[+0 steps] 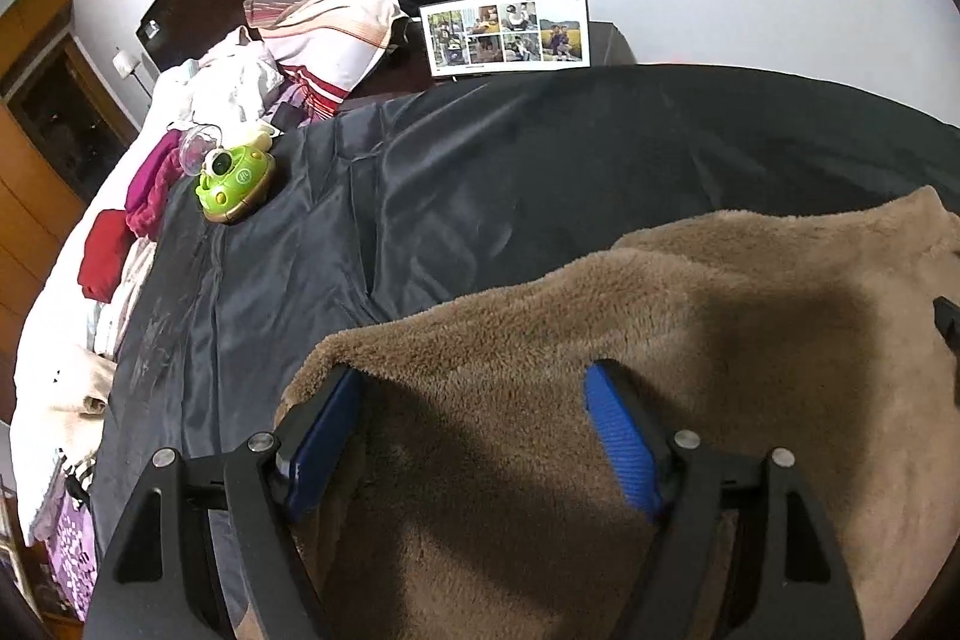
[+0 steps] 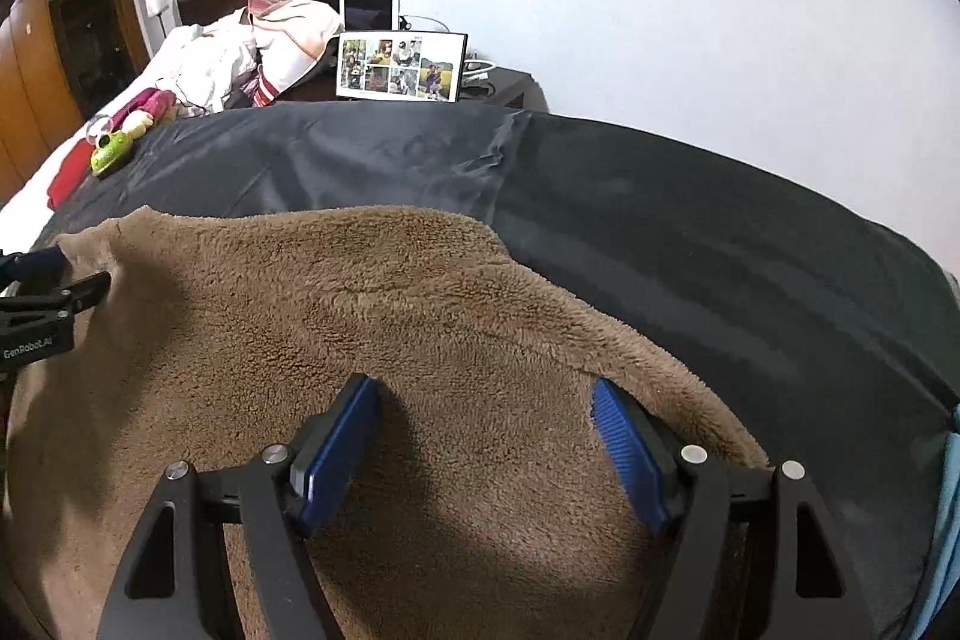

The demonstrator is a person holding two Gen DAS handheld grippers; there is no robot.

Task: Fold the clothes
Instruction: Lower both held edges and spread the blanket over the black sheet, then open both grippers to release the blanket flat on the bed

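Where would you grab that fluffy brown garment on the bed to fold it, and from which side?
Probably by its edges. The brown fleece garment lies spread flat on the dark sheet, so its middle offers little to pinch. The left gripper sits open near the left edge, the right gripper open near the right edge; each could come down over its own edge and close on it.

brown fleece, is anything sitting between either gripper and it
Nothing visible. The left gripper and right gripper both hang open directly over the brown fleece; the green toy sits well off on the dark sheet.
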